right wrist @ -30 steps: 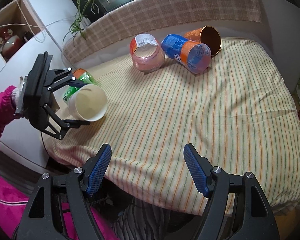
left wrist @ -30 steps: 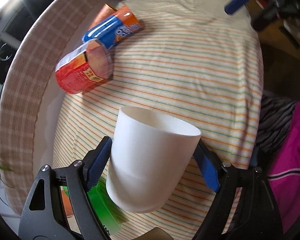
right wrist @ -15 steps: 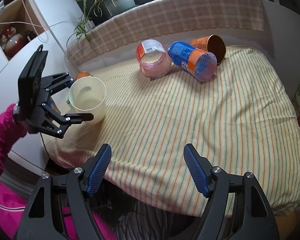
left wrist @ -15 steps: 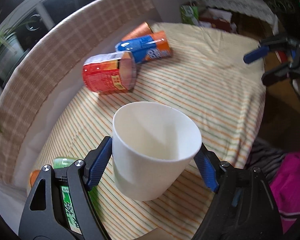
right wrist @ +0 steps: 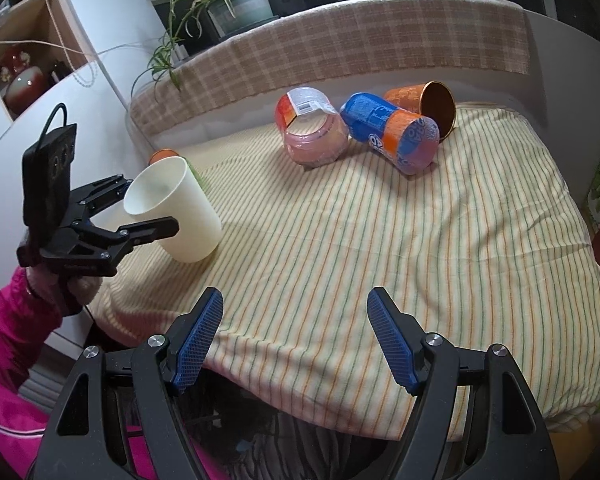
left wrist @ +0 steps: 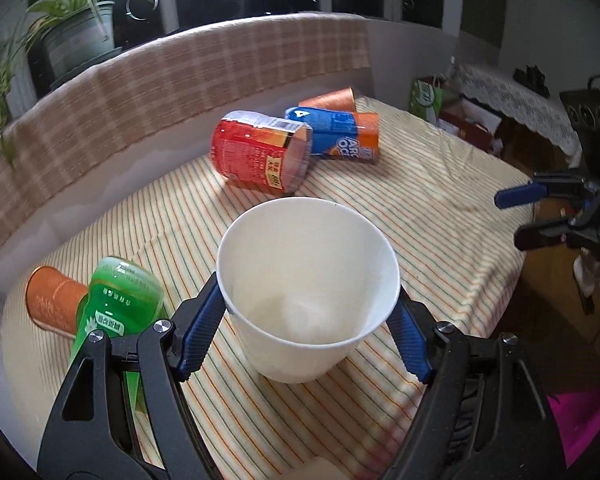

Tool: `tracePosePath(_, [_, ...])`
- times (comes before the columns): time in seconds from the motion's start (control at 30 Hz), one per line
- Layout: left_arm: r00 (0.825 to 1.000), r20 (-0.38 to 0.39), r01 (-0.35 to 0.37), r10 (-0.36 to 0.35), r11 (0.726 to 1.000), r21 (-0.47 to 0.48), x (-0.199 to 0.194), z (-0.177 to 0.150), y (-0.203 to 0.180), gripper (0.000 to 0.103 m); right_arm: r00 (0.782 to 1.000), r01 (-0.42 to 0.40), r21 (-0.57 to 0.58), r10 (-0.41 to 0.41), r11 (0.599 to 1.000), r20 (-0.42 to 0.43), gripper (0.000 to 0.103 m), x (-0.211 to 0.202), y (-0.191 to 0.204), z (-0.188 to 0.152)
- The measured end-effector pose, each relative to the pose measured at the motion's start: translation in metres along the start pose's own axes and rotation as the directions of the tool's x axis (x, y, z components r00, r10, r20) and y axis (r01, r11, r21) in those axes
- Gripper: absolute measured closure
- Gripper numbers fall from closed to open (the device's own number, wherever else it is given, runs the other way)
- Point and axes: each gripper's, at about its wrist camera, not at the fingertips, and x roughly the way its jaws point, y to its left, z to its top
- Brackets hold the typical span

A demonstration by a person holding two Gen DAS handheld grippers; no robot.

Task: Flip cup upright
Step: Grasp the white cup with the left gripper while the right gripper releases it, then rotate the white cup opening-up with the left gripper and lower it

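A white cup (left wrist: 306, 300) sits between the blue pads of my left gripper (left wrist: 306, 328), mouth up and tilted a little, its base on or just over the striped cloth (left wrist: 440, 208). The left gripper is shut on it. In the right wrist view the cup (right wrist: 180, 212) leans toward the left gripper (right wrist: 136, 216) at the table's left edge. My right gripper (right wrist: 294, 340) is open and empty over the table's near edge; it also shows in the left wrist view (left wrist: 540, 216).
A green cup (left wrist: 116, 308) and an orange cup (left wrist: 54, 304) lie on their sides just left of the white cup. A red cup (right wrist: 312, 132), a blue-orange cup (right wrist: 392, 136) and a copper cup (right wrist: 428, 108) lie at the back. A plaid cushion (right wrist: 340, 48) runs behind.
The left gripper has turned the white cup from lying sideways to mouth-up and lowered it to the cloth. The right gripper has hardly moved.
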Motion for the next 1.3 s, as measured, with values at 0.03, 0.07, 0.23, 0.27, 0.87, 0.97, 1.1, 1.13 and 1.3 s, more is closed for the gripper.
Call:
tracePosePath(0.03, [1.0,0.013,-0.006,0.006,1.0,-0.011,-0.002,0.0,0.001,0.024,1.0,-0.001,-0.001,0.001,1.0,0.0,0.029,0.0,0.001,0.0])
tracePosePath(0.07, [1.0,0.025,-0.011,0.011,1.0,-0.02,-0.003,0.0,0.001,0.024,1.0,-0.002,-0.002,0.002,1.0,0.0,0.029,-0.001,0.001,0.0])
tracePosePath(0.23, [0.997,0.069,-0.022,0.026,0.997,-0.068,-0.007,-0.003,0.0,0.024,1.0,0.004,-0.002,-0.004,1.0,0.004,0.029,-0.001,0.004,0.0])
tracePosePath(0.27, [0.997,0.077,-0.018,0.025,0.996,-0.089,-0.006,-0.004,0.001,0.024,1.0,0.007,-0.003,-0.007,1.0,0.005,0.029,0.0,0.005,0.0])
tracePosePath(0.87, [0.992,0.126,0.0,0.032,0.968,-0.25,0.011,-0.017,0.003,0.024,1.0,0.018,-0.001,-0.018,1.0,0.024,0.029,-0.002,0.014,0.001])
tracePosePath(0.97, [0.991,0.126,-0.004,0.035,0.971,-0.24,0.009,-0.019,0.002,0.024,1.0,0.02,0.001,-0.02,1.0,0.022,0.029,-0.002,0.015,0.001])
tracePosePath(1.1, [0.991,0.124,-0.009,0.038,0.973,-0.232,0.008,-0.02,0.001,0.024,1.0,0.013,-0.002,-0.013,1.0,0.022,0.029,-0.001,0.017,0.001])
tracePosePath(1.13, [0.992,0.124,-0.01,0.04,0.974,-0.228,0.008,-0.019,0.0,0.024,1.0,0.012,-0.004,-0.012,1.0,0.022,0.029,-0.001,0.018,0.001])
tracePosePath(1.3, [0.992,0.121,-0.015,0.042,0.977,-0.213,0.009,-0.018,-0.002,0.024,1.0,0.01,-0.009,-0.01,1.0,0.025,0.029,-0.002,0.02,0.001])
